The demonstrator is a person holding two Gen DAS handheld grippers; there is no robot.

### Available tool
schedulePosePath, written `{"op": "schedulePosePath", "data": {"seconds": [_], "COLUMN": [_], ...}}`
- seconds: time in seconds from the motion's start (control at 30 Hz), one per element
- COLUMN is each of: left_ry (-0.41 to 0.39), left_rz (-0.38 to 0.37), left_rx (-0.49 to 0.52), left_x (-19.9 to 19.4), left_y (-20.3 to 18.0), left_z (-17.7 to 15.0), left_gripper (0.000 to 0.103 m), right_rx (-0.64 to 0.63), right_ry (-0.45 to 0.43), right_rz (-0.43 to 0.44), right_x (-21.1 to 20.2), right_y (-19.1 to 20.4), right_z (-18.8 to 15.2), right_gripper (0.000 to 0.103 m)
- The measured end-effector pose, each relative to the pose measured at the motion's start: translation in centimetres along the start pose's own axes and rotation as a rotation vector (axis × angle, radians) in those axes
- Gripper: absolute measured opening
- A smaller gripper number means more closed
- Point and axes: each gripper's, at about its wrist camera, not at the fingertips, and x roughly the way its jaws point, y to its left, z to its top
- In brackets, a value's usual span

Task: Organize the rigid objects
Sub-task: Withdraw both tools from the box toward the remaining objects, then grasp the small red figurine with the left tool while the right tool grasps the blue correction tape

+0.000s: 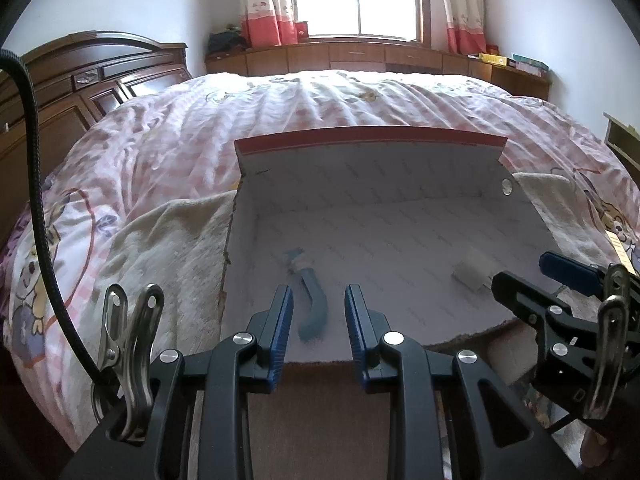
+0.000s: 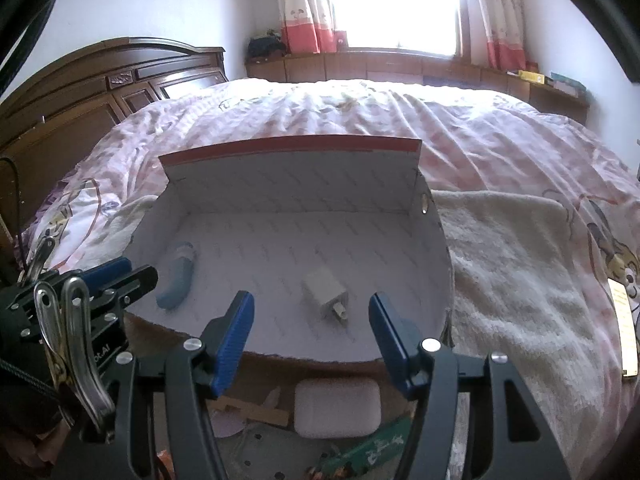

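Box (image 1: pixel 372 216) open on the bed (image 1: pixel 280 104), sitting on a cream towel (image 1: pixel 176 236), flap up at the back, near wall cut down or torn so the floor of it is visible. Inside: blue curved item (image 1: pixel 310 300), identity hard to make out, near the left wall; white charger plug (image 2: pixel 326 290) right of centre, prongs toward the camera, the two well apart. Left tool (image 1: pixel 318 320) jaws apart, empty, hovering at the near edge in line with the blue item. Right tool (image 2: pixel 312 320) jaws apart, empty, straddling the view of the charger, not touching it. Left view shows the charger only as a blurred white block partly cut off by the right tool; right view shows it clearly. Only the right view shows what lies below the box's near edge: a white rounded case (image 2: pixel 337 408), a green printed strip (image 2: pixel 376 450), wooden sticks (image 2: pixel 256 410), all partly hidden by the tool frame. Yellow strip (image 2: pixel 628 336) at far right, cut off.
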Motion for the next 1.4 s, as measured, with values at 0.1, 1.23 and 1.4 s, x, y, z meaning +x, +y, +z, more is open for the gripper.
{"op": "schedulePosePath", "data": {"seconds": [0.1, 1.23, 1.4], "left_ry": [-0.004, 0.089, 0.119], "left_rz": [-0.001, -0.038, -0.058], "left_rx": [-0.002, -0.046, -0.041], "left_x": [-0.6, -4.7, -4.9], "left_y": [0.0, 0.9, 0.6], "left_z": [-0.3, -8.5, -9.7], "left_gripper": [0.028, 0.028, 0.028], "right_rx": [-0.002, 0.056, 0.064], "right_ry": [-0.002, 0.068, 0.078], "right_rz": [0.002, 0.007, 0.004], "right_x": [-0.5, -6.0, -6.4], "right_y": [0.2, -1.3, -1.7], "right_z": [-0.3, -8.6, -9.7], "right_gripper": [0.063, 0.063, 0.063]}}
